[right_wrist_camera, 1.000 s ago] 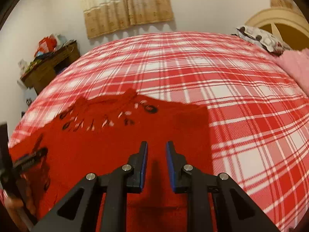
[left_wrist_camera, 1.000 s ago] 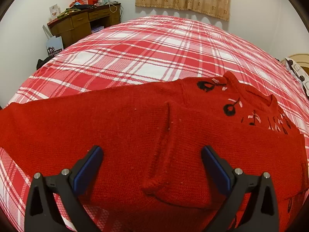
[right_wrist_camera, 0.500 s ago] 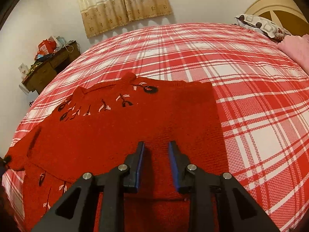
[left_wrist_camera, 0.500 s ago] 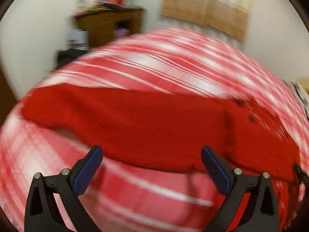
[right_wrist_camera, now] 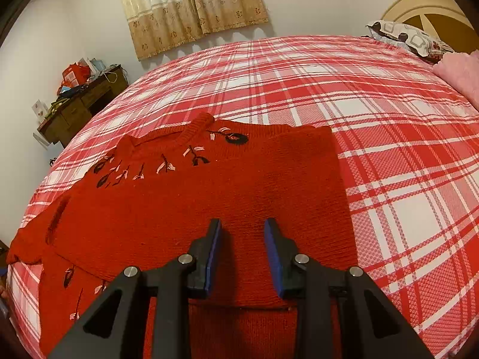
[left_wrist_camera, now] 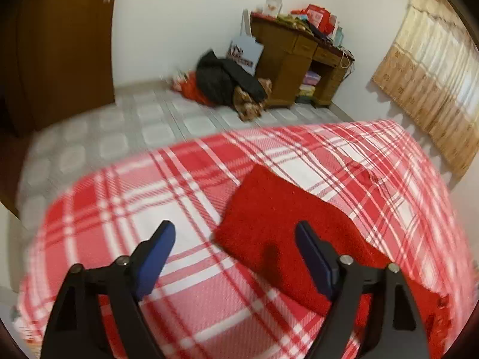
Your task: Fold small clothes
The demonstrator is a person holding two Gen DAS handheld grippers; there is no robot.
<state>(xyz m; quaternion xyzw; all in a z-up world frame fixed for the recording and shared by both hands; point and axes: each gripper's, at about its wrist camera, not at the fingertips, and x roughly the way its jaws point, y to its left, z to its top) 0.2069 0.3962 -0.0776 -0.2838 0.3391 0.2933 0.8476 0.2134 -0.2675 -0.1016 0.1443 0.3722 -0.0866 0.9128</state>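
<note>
1. Left gripper [left_wrist_camera: 235, 239]: swung off the sweater body since a second ago, now over the sleeve end [left_wrist_camera: 278, 224] near the bed's edge. Jaws spread wide, just been closing a little, nothing between them but air; sleeve tip lies below and ahead, apparently untouched, though blur hampers judgement.
2. Right gripper [right_wrist_camera: 242, 233]: barely shifted. Jaws partly apart, just been opening slightly, hovering over the red sweater [right_wrist_camera: 209, 197]; no cloth pinched.
3. Right wrist view only: sweater front with collar and black-and-pink embroidery [right_wrist_camera: 191, 158], right sleeve already folded across the body, pillow [right_wrist_camera: 410, 36] far ahead to the right.
4. Left wrist view only: tiled floor [left_wrist_camera: 119, 137], brown door [left_wrist_camera: 66, 45], dark bag pile [left_wrist_camera: 227, 80] beyond the bed.
5. Both views: plaid bedspread [right_wrist_camera: 344, 95], cluttered wooden desk [left_wrist_camera: 299, 51], curtain [right_wrist_camera: 191, 6]. Nothing blocking either gripper.
</note>
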